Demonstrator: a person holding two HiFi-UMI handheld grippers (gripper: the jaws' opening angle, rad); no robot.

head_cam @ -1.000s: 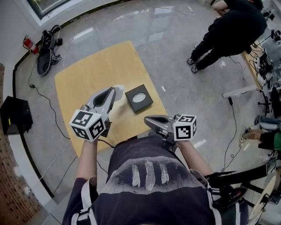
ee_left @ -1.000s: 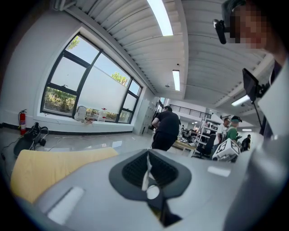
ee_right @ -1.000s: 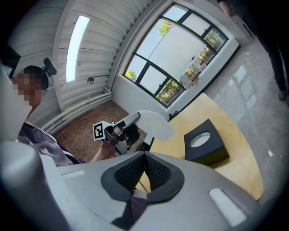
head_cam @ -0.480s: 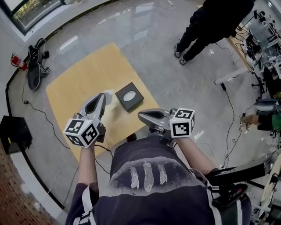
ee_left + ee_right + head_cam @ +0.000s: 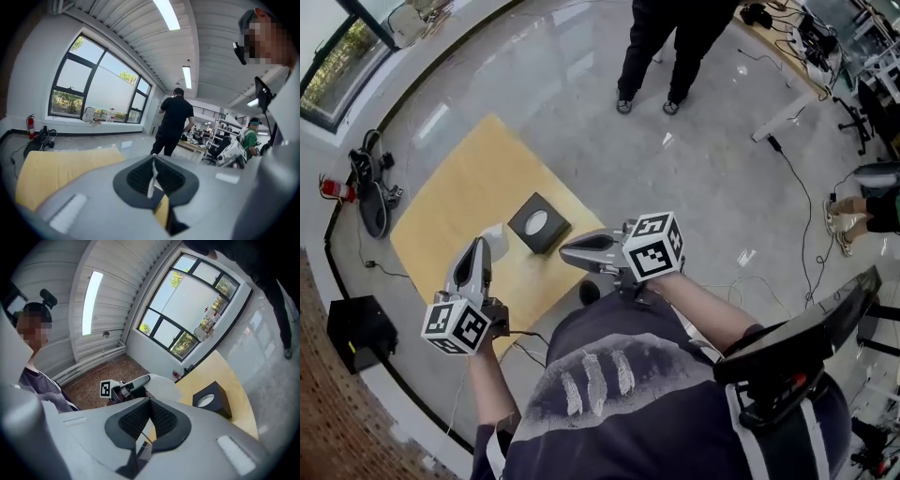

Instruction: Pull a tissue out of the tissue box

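Observation:
The black tissue box (image 5: 538, 223), with its round white opening, stands near the right edge of the yellow table (image 5: 450, 192). My left gripper (image 5: 478, 247) is to the left of the box, shut on a white tissue (image 5: 495, 236) that is clear of the box. A thin white strip of tissue (image 5: 151, 180) shows between its pads in the left gripper view. My right gripper (image 5: 566, 251) hovers just right of the box, shut and empty. The right gripper view shows the box (image 5: 211, 401), the left gripper (image 5: 136, 383) and the tissue (image 5: 161, 386).
A person in black (image 5: 661, 47) stands on the glossy floor beyond the table. A fire extinguisher (image 5: 336, 189) and cables lie at the left, with a black case (image 5: 358, 330) on the floor near me. Desks (image 5: 787, 66) fill the upper right, and a black chair (image 5: 797, 347) is at my right.
The view has swung, so the table and box now sit further left. Both grippers have shifted a little, the right one upward. The left still holds the tissue beside the box.

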